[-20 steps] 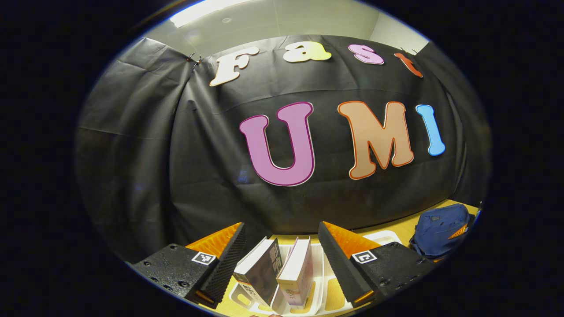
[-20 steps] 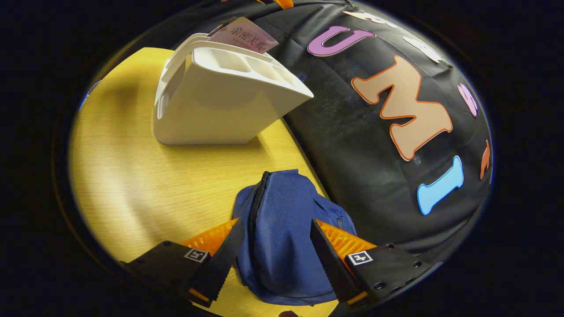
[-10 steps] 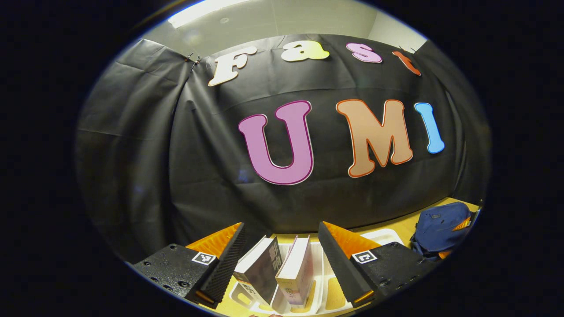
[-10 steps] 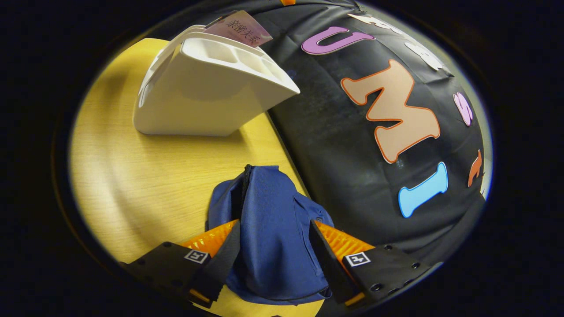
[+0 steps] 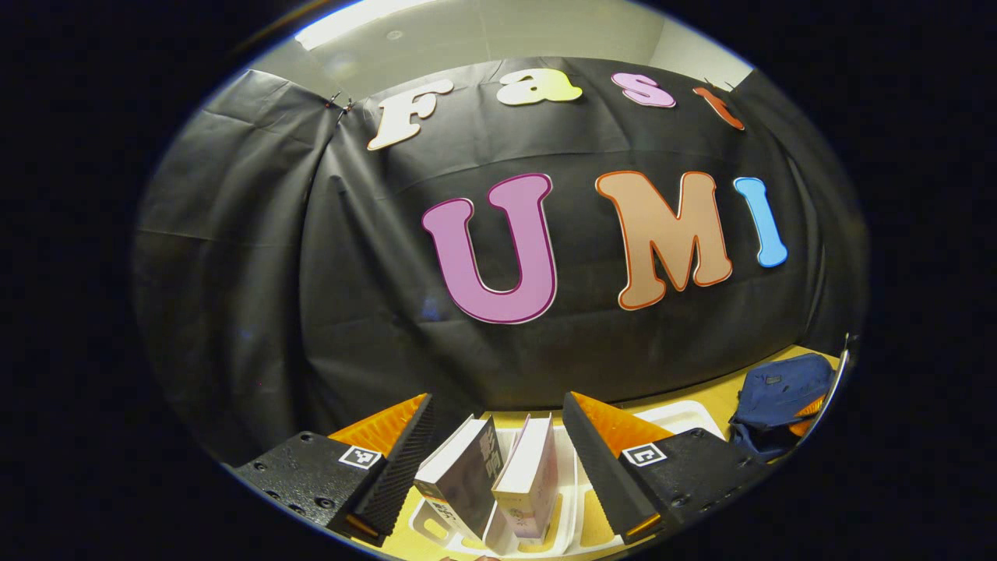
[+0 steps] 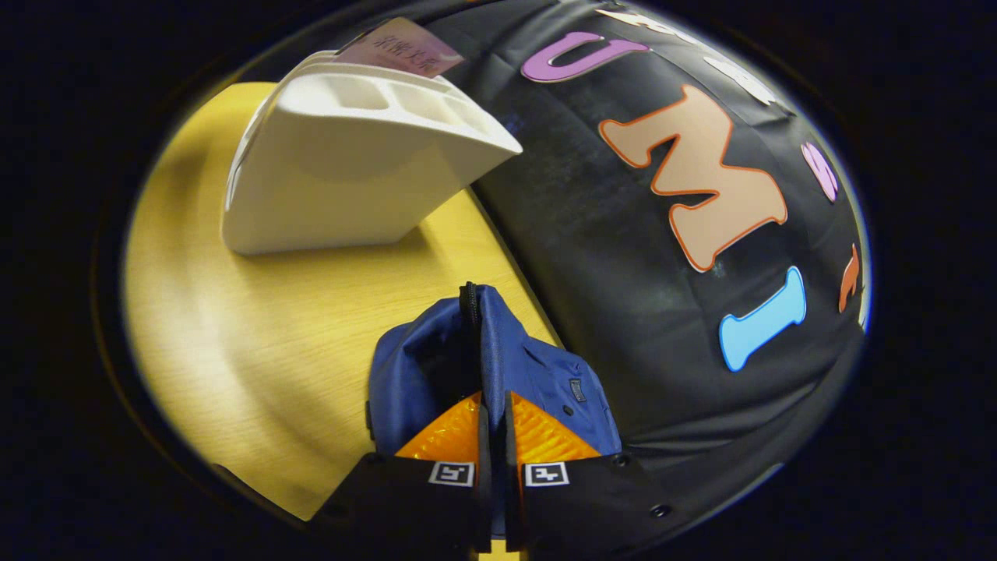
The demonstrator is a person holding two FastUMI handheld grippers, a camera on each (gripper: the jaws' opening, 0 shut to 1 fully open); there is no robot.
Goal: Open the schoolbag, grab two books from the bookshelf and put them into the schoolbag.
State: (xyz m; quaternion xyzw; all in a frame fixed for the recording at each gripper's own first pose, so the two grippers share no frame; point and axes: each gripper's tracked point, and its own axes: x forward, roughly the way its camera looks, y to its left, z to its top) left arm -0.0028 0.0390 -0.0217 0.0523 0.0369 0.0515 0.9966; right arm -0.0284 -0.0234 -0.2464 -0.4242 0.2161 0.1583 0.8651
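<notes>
Between the fingers of the right gripper (image 6: 492,425), a fold of the blue schoolbag (image 6: 436,366) beside its zipper is now pinched; half a second ago those fingers stood spread around the cloth, so the opening step has begun. Beyond the bag stands the white bookshelf (image 6: 343,179) on the wooden table (image 6: 257,343). The left gripper (image 5: 498,444) still hangs released over the two books (image 5: 498,479) in that shelf, neither gripped.

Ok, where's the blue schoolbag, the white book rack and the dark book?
schoolbag (image 6: 545,370), right gripper view, front panel.
book rack (image 6: 343,187), right gripper view, side wall.
dark book (image 5: 466,479), left gripper view, cover.
</notes>
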